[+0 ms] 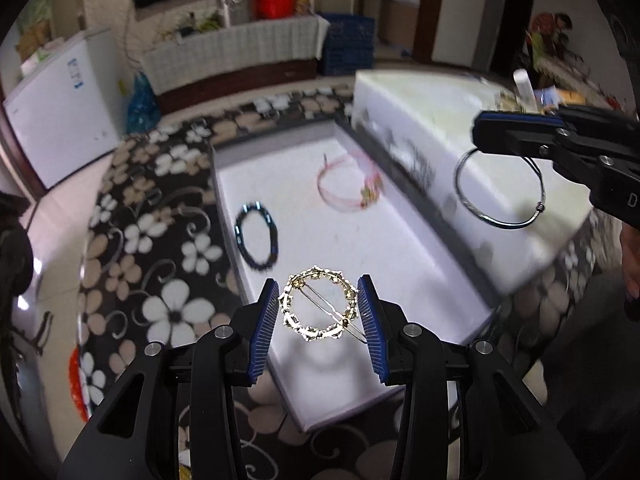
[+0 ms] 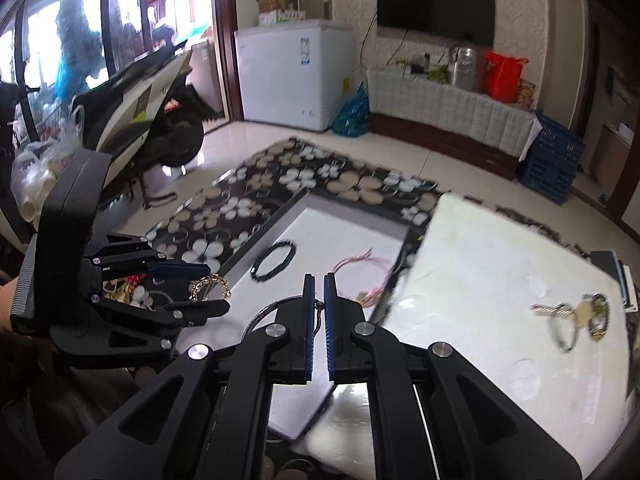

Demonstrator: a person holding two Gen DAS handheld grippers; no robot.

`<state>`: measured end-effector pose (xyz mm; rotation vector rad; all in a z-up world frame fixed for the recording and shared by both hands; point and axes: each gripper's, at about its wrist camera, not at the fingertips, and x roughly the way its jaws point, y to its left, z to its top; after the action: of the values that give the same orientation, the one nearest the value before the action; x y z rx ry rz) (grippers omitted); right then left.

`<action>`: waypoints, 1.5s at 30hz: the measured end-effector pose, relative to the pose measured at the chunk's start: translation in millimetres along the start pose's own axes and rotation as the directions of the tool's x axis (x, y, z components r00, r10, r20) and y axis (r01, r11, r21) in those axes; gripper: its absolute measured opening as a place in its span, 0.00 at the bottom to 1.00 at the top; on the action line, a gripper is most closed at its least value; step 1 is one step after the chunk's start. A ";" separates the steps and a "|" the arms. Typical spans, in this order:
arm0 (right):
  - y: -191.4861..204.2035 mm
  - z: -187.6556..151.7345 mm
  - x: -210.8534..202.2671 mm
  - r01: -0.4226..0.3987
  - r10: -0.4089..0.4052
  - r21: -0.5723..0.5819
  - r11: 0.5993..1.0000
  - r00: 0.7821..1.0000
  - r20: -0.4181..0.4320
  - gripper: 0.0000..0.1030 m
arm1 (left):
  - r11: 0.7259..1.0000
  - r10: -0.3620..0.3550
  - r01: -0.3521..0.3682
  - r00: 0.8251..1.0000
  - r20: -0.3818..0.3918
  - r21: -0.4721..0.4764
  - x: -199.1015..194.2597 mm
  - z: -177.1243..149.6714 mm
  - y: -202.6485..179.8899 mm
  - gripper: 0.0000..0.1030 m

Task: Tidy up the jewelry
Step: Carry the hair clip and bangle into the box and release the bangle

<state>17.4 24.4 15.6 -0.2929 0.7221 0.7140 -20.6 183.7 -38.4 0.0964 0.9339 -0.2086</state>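
Observation:
My left gripper [image 1: 318, 312] is shut on a gold ring-shaped hair clip [image 1: 318, 309] and holds it above the near end of a white box tray [image 1: 360, 264]. A dark bead bracelet [image 1: 257, 236] and a pink cord necklace [image 1: 350, 186] lie in the tray. My right gripper [image 2: 319, 308] is shut on a thin silver bangle [image 1: 500, 188], held above the white foam lid [image 1: 432, 120]. In the right wrist view the bangle [image 2: 264, 314] hangs below the pads, and the left gripper [image 2: 208, 286] with the clip [image 2: 210, 285] is at left.
The tray sits on a black flower-patterned table [image 1: 152, 208]. More jewelry and a key [image 2: 576, 314] lie on the foam lid [image 2: 500, 280] at right. A scooter [image 2: 152, 104], a white freezer [image 2: 292, 76] and a TV bench [image 2: 448, 116] stand beyond the table.

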 end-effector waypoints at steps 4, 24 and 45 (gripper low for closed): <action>15.5 -6.2 15.7 0.025 -0.028 -0.074 0.997 0.999 -0.043 0.05 | 0.999 -0.032 0.034 0.998 -0.057 0.032 14.2 -11.5 3.3 0.41; 40.8 -28.2 51.3 0.024 -0.055 -0.191 0.981 0.985 -0.162 0.05 | 0.991 -0.112 0.120 0.987 -0.115 0.066 34.4 -19.7 1.6 0.42; 31.9 -34.0 59.1 -0.002 -0.025 -0.127 0.992 0.977 -0.212 0.05 | 0.991 -0.101 0.111 0.988 -0.120 0.080 38.3 -20.5 -0.1 0.42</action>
<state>9.9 60.5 -50.1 -0.4947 0.8795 0.7253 -14.7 181.9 -81.4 0.1396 1.0470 -0.3451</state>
